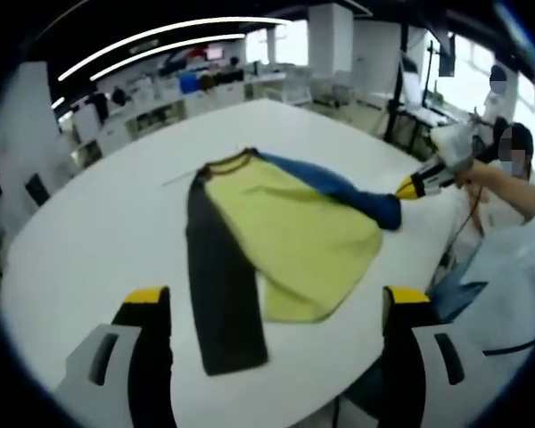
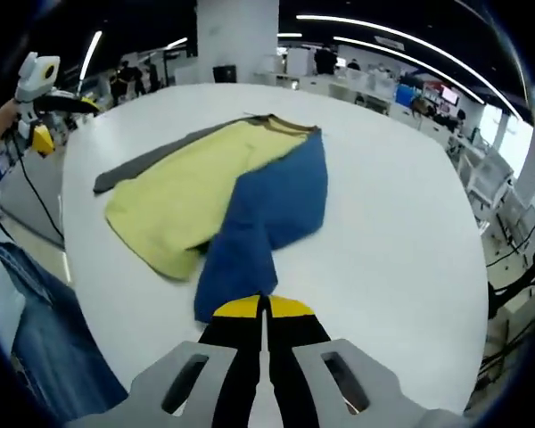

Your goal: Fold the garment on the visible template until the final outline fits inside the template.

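Pinching the blue sleeve (image 2: 267, 209) near its cuff, the right gripper (image 2: 263, 312) is folding it across the yellow garment (image 1: 290, 232) on the white bench (image 1: 107, 241), while the left gripper (image 1: 276, 308) is hovering spread; next, the dark sleeve (image 1: 221, 276) probably needs folding inward.

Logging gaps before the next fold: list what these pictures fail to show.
- Template outline: none discernible on the white table in either view.
- Blue sleeve cuff: right gripper covers it in the right gripper view.
- Garment underside: hidden by its yellow front.
- Background shelves: too small and blurred.

Left claw (image 1: 276, 308) agape, right claw (image 2: 263, 308) clamped (jaws together)
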A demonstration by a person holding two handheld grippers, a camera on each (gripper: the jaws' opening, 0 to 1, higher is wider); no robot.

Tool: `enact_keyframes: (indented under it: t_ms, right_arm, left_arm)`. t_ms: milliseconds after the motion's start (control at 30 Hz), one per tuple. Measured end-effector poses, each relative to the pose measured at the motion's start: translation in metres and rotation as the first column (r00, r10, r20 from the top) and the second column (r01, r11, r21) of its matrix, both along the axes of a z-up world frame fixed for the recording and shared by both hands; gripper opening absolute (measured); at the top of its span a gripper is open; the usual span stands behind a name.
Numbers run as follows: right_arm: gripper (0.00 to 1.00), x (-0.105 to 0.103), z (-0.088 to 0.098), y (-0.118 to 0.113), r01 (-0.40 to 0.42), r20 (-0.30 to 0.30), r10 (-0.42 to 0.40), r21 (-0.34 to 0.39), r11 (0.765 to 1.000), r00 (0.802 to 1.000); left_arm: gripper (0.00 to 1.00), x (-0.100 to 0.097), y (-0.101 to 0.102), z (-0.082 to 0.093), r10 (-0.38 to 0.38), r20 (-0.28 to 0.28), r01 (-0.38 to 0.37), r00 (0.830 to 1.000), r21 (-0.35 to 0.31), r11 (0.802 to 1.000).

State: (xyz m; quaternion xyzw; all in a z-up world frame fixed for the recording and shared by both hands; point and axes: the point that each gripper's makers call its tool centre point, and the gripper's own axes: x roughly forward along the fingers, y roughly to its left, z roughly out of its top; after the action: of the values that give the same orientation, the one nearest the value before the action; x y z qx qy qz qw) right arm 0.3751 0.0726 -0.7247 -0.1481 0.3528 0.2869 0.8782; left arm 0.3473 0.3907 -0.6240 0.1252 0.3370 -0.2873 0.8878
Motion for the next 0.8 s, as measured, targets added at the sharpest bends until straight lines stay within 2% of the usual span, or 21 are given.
enact_keyframes:
  t_ms: [367, 600, 800]
  right_arm:
    - [0.01, 0.009, 0.007, -0.038, 0.042, 0.036, -0.041, -0.045, 0.998, 0.999]
    - [0.01, 0.013, 0.006, -0.066, 0.052, 0.040, -0.049, -0.105, 0.993, 0.998]
    - [0.01, 0.020, 0.015, -0.090, 0.091, 0.066, -0.083, -0.128, 0.988, 0.994]
  left_arm:
    - [0.94, -0.001, -0.007, 0.001, -0.005, 0.001, 0.005, 1.000, 0.004, 1.000]
    - [0.94, -0.003, -0.012, -0.002, -0.006, -0.009, 0.006, 1.000, 0.002, 1.000]
    - [0.94, -0.003, -0.014, -0.002, -0.001, -0.011, 0.001, 1.000, 0.001, 1.000]
